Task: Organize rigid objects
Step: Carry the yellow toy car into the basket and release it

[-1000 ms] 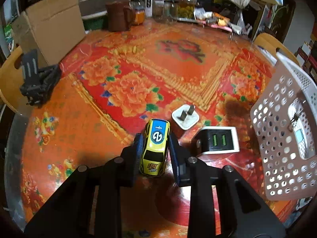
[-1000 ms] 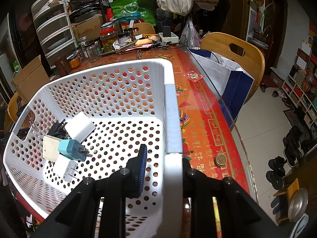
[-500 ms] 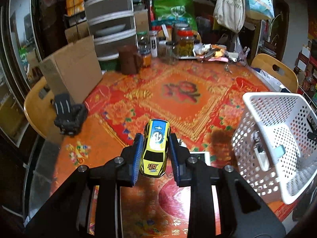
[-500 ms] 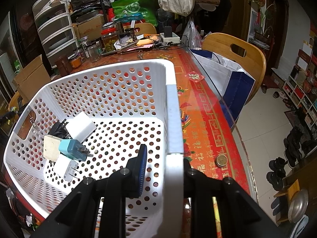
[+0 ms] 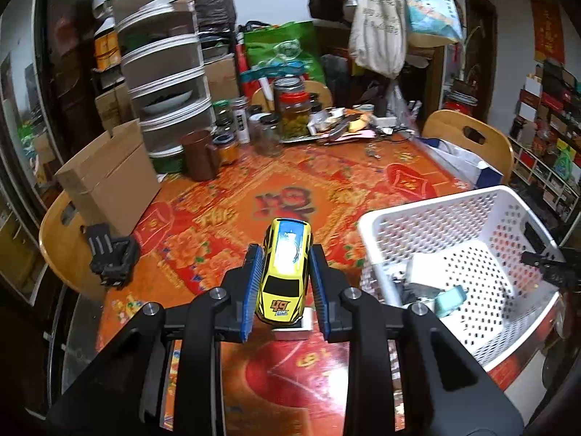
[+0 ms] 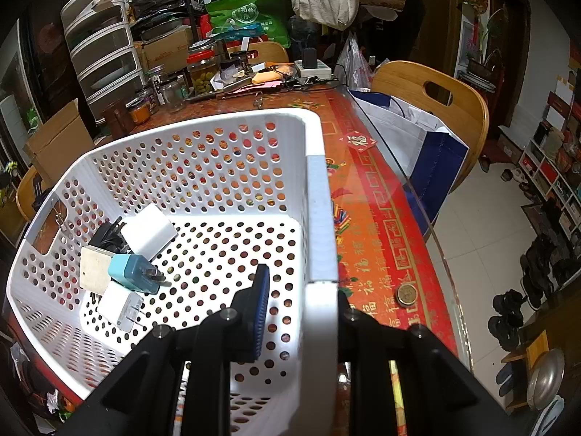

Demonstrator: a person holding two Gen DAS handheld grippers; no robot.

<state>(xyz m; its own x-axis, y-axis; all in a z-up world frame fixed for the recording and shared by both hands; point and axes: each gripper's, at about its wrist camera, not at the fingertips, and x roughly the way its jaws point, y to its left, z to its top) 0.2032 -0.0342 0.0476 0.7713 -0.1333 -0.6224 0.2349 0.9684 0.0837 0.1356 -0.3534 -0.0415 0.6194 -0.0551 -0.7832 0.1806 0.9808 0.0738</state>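
My left gripper (image 5: 285,276) is shut on a yellow toy car (image 5: 285,276) with a blue roof and holds it above the red patterned table. A white perforated basket (image 5: 428,214) stands to its right with several chargers inside. In the right wrist view my right gripper (image 6: 301,312) straddles the basket's near wall (image 6: 319,218), one finger inside and one outside, gripping the wall. Inside the basket lie a white charger (image 6: 149,232), a teal plug (image 6: 134,272) and a beige adapter (image 6: 94,269). A white charger block (image 5: 294,330) lies on the table under the car, mostly hidden.
A cardboard box (image 5: 109,174), a brown mug (image 5: 199,156) and several jars (image 5: 290,112) stand at the table's far side. A black clamp-like object (image 5: 110,258) sits at the left edge. Wooden chairs (image 6: 435,94) surround the table. A coin (image 6: 406,295) lies near the right edge.
My left gripper has lifted the yellow car off the table and tilted up, with the basket now closer on its right. The right gripper has stayed on the basket wall.
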